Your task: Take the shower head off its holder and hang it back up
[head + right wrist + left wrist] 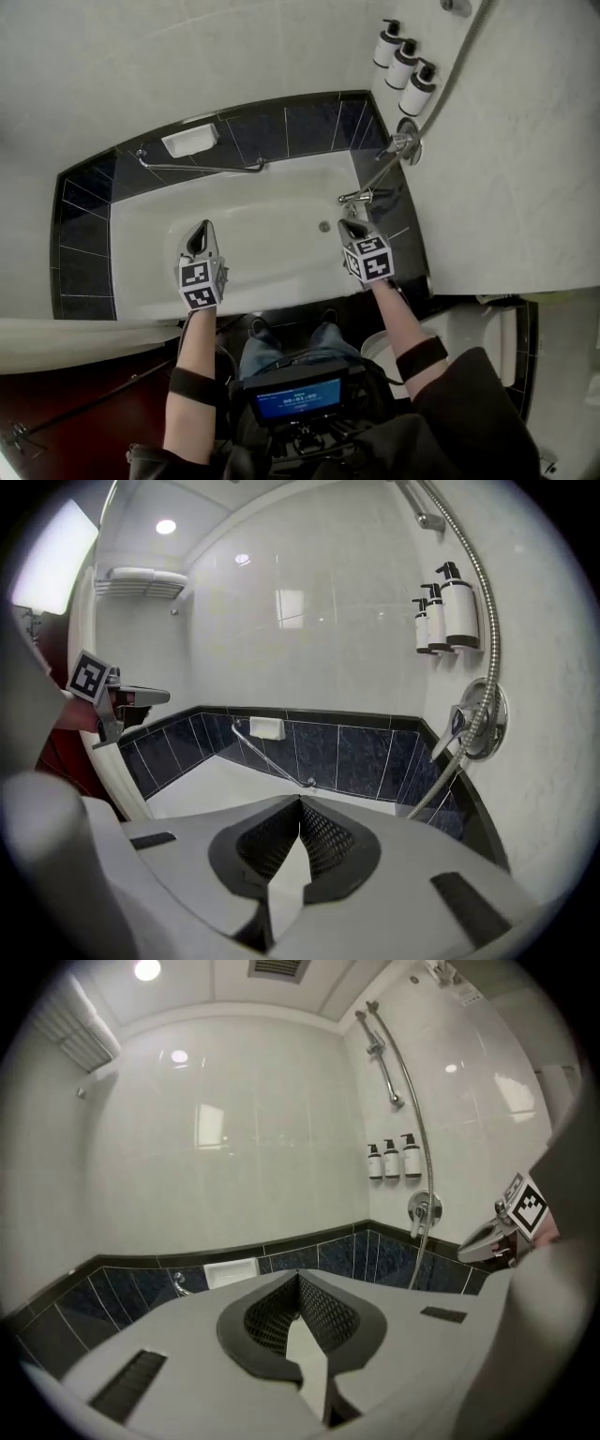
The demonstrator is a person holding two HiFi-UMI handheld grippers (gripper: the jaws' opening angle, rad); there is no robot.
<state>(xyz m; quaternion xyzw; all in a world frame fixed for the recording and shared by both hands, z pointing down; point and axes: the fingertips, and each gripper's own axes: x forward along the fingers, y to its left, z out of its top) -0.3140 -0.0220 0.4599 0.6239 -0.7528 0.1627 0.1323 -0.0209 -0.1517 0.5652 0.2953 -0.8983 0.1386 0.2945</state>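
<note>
The shower's metal hose [450, 80] climbs the right wall from the chrome valve [405, 145]. The shower head [445, 973] is only a cut-off shape high on that wall, near the slide rail [380, 1049]. Both grippers hang over the bathtub, well below it and apart from hose and rail. My left gripper [200, 230] is shut with nothing in it, as its own view shows [298, 1277]. My right gripper [351, 225], nearer the valve, is also shut and empty [301, 801].
Three pump bottles [403, 64] are fixed to the right wall above the valve. A grab bar [202, 169] and a white soap dish [190, 141] sit at the tub's [141, 253] far side, a spout [356, 197] at its right end. A towel rack [141, 578] hangs high.
</note>
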